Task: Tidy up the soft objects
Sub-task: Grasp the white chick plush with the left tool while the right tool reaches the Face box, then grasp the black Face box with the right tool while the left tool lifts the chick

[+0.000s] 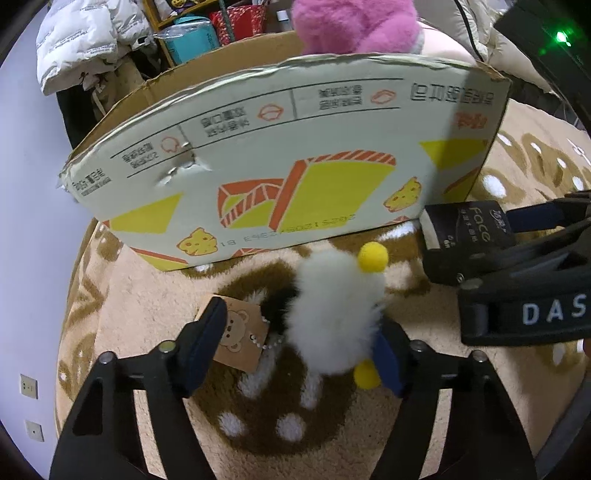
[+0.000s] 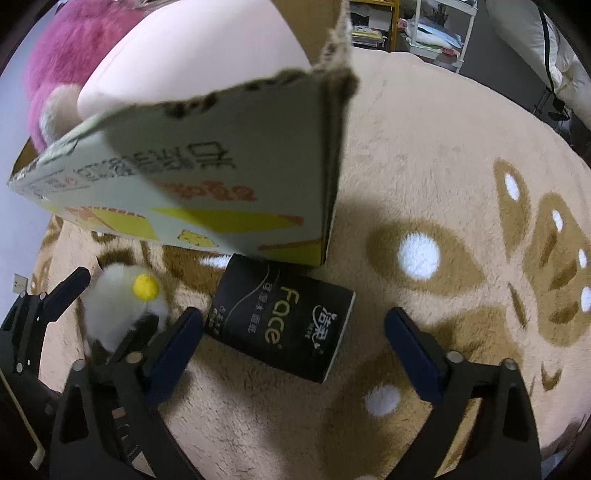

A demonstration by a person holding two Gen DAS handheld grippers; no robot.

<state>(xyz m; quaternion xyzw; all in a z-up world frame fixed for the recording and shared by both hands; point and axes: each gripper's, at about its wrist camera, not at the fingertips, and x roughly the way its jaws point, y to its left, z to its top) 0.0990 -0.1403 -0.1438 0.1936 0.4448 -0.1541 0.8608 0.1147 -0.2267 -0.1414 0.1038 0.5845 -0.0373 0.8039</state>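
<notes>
A small white fluffy toy (image 1: 334, 314) with yellow pom-poms and a brown bear tag (image 1: 240, 334) lies on the rug between the open fingers of my left gripper (image 1: 301, 345). It also shows in the right wrist view (image 2: 122, 306). A black "Face" tissue pack (image 2: 280, 325) lies on the rug just ahead of my open right gripper (image 2: 295, 339), against the cardboard box (image 1: 280, 166). The pack also shows in the left wrist view (image 1: 465, 225). The box holds a pink plush (image 1: 354, 24) and a pale pink cushion (image 2: 192, 59).
A beige and brown patterned fluffy rug (image 2: 443, 184) covers the floor. A white puffy jacket (image 1: 85, 40) and a shelf with clutter (image 1: 207, 26) stand behind the box. A white rack (image 2: 436, 33) is at the far right.
</notes>
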